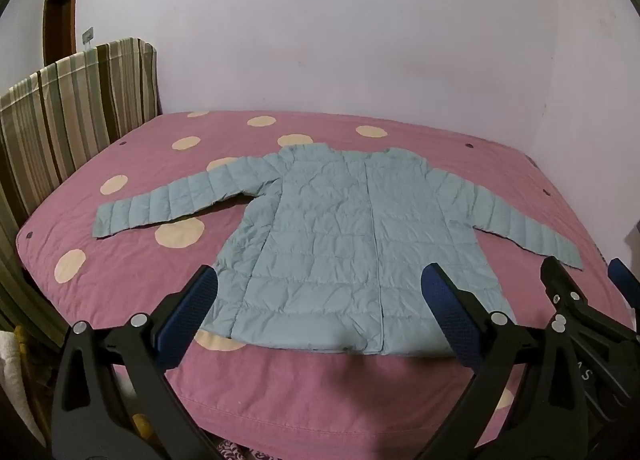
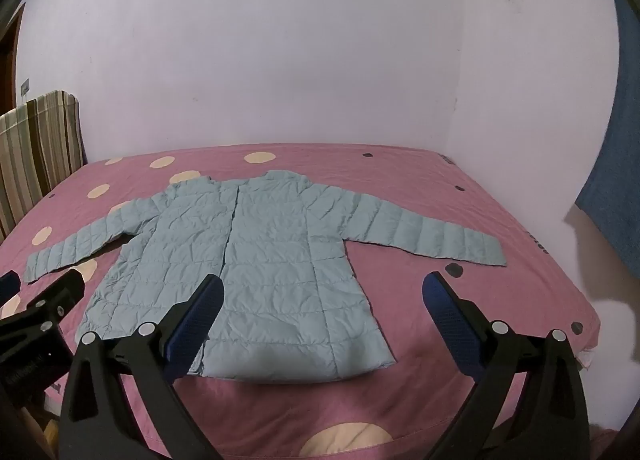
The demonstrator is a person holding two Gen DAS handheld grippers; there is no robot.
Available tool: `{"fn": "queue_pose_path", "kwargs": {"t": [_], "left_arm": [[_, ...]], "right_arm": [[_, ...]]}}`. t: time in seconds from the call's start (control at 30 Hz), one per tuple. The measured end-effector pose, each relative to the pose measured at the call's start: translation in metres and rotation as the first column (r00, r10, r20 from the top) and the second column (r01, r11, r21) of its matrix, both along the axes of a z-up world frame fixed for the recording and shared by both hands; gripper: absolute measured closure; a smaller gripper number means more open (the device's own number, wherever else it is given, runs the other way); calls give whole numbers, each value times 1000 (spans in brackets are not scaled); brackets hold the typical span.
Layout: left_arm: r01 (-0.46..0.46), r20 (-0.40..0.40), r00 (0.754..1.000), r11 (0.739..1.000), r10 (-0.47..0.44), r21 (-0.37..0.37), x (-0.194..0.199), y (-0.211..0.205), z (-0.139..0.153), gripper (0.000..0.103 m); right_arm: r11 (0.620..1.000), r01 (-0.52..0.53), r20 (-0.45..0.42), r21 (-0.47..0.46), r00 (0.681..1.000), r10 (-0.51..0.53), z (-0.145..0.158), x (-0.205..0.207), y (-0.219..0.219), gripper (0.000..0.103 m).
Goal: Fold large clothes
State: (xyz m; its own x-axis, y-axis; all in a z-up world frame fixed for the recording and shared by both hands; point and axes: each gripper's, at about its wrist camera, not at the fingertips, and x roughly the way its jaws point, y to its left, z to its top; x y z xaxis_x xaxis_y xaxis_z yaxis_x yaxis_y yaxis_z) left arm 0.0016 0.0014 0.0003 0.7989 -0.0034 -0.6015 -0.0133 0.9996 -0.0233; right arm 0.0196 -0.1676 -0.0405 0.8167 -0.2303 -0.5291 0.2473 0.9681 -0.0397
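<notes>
A light blue quilted jacket lies flat on the pink bed, front up, zipper closed, both sleeves spread out to the sides. It also shows in the right wrist view. My left gripper is open and empty, held above the jacket's hem near the bed's front edge. My right gripper is open and empty, above the hem's right part. The right gripper shows at the right edge of the left wrist view. The left gripper shows at the left edge of the right wrist view.
The pink bedspread with cream dots covers the bed. A striped headboard stands at the left. White walls close the far side and right. A blue cloth hangs at the right wall. A brown door is far left.
</notes>
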Motion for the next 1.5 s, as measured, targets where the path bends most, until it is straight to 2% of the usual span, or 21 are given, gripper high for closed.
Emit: {"fn": "queue_pose_path", "kwargs": {"t": [0.83,0.93,1.5], "left_arm": [[-4,-6,1000,1000,4,0,1,0,-3,2],[-4,-8,1000,1000,4,-2,0,-3,-14,2],[-5,-13,1000,1000,4,-4,-3,-2,-19,2]], "right_arm": [[1000,-1,-2,0,1000,1,-1,0,-1,4],[1000,-1,-3,-1,1000,1,-1,0,-1,4],[1000,-1,-4,-1,1000,1,-1,0,0,4]]}}
